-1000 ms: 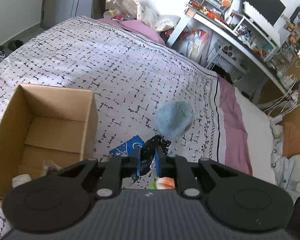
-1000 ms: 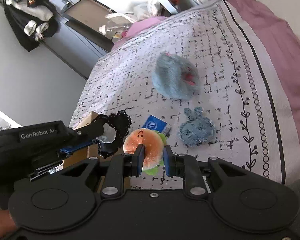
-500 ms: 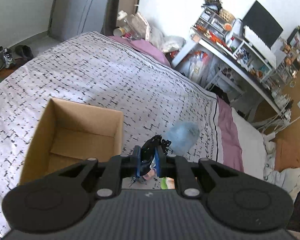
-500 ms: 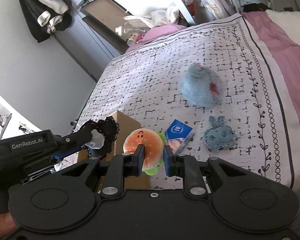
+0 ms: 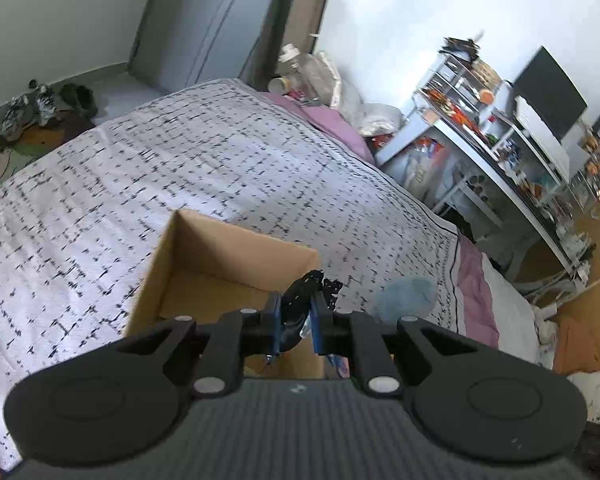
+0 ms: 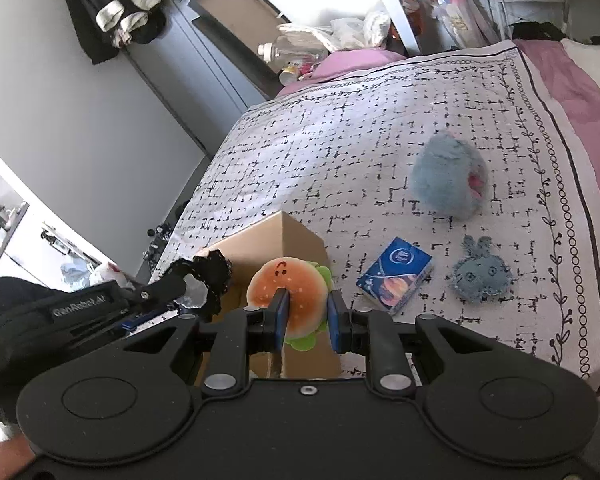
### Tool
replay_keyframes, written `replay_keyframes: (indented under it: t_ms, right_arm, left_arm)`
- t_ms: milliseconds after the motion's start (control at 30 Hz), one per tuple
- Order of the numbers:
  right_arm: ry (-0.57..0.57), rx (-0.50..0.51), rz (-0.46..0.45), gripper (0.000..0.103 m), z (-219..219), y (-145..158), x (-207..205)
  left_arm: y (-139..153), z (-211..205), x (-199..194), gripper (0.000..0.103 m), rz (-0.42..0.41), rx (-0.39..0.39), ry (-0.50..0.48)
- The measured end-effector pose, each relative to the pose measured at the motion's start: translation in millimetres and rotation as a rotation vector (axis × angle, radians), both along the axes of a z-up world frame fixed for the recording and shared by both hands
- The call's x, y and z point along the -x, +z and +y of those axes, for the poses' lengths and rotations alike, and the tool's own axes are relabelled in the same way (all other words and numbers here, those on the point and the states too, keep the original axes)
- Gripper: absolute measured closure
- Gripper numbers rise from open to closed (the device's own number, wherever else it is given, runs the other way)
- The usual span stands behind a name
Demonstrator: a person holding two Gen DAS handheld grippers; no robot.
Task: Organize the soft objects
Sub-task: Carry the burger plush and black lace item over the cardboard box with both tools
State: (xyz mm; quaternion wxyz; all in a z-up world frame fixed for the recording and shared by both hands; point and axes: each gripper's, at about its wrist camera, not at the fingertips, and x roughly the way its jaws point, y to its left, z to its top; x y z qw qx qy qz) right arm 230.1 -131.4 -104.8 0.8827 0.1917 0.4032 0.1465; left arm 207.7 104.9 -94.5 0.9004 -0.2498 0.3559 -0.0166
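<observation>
Two soft things are in my grip: my left gripper point(image 5: 296, 326) is clamped on a black lacy scrunchie point(image 5: 306, 294) above the open cardboard box point(image 5: 204, 264), and my right gripper point(image 6: 306, 316) is clamped on a burger plush point(image 6: 290, 290) just over the box's near corner. On the patterned bedspread point(image 6: 340, 152) I see a fluffy blue plush point(image 6: 448, 178), a small blue bunny plush point(image 6: 480, 276) and a blue packet point(image 6: 396, 274) beside the box.
</observation>
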Motion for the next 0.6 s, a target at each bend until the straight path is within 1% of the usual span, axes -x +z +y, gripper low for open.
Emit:
replay_keyframes:
  t_ms: [100,267,400,467,533,600]
  right_arm:
    - [0.016,0.0,0.016,0.082,9,1,-1]
    - [0.045,0.03,0.022,0.082,27,3,-2]
    - [0.06,0.06,0.029,0.082,42,-1,-5]
    - [0.062,0.07,0.035,0.082,49,-3,-7]
    - [0.062,0.08,0.04,0.082,56,-6,-8]
    - [0.06,0.092,0.041,0.082,62,-8,-9]
  left_arm:
    - [-12,10,1,0.089,0.014,0.018,0.023]
    - [-28,26,3,0.089,0.032,0.037,0.059]
    - [-38,35,3,0.089,0.046,0.048,0.044]
    - [-45,41,2,0.089,0.067,0.076,0.042]
    - [-50,44,0,0.089,0.083,0.084,0.05]
    - [-51,48,1,0.088,0.081,0.087,0.058]
